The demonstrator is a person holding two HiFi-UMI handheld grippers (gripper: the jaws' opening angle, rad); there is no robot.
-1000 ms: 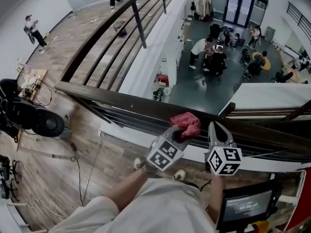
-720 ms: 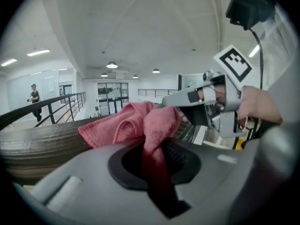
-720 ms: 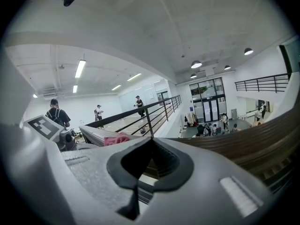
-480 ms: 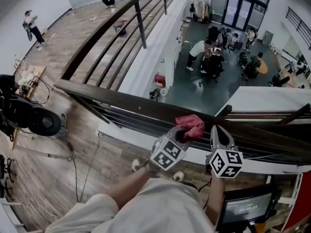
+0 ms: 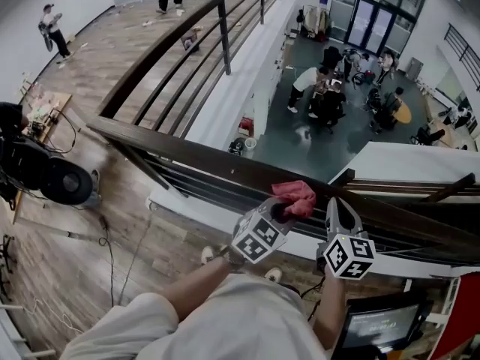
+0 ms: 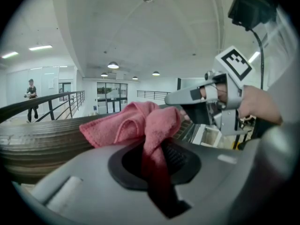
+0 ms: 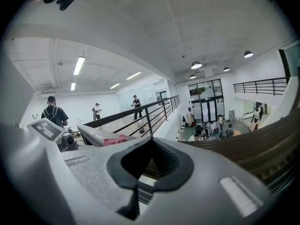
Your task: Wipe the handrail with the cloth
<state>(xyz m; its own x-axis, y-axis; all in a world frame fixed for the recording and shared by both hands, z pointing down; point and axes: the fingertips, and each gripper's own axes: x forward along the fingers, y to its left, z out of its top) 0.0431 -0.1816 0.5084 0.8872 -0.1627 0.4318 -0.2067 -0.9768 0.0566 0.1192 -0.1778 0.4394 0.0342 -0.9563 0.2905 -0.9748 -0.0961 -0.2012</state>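
The dark wooden handrail (image 5: 187,158) crosses the head view from the left down to the right. A pink cloth (image 5: 296,196) lies bunched on top of it. My left gripper (image 5: 283,211) is shut on the cloth's near end and holds it against the rail. In the left gripper view the cloth (image 6: 136,123) spills out of the jaws onto the handrail (image 6: 42,137). My right gripper (image 5: 335,195) hovers just right of the cloth at the rail, jaws together and empty. The right gripper view shows the cloth (image 7: 115,139) at its left and the handrail (image 7: 262,142) at its right.
Beyond the rail is a drop to a lower floor with several people round tables (image 5: 330,88). A second railing (image 5: 223,28) runs away along a wooden walkway. A black fan (image 5: 66,182) and cables lie at the left. A monitor (image 5: 375,328) sits at the lower right.
The left gripper and the cloth have slid a little to the right along the handrail. The right gripper has kept its place beside them.
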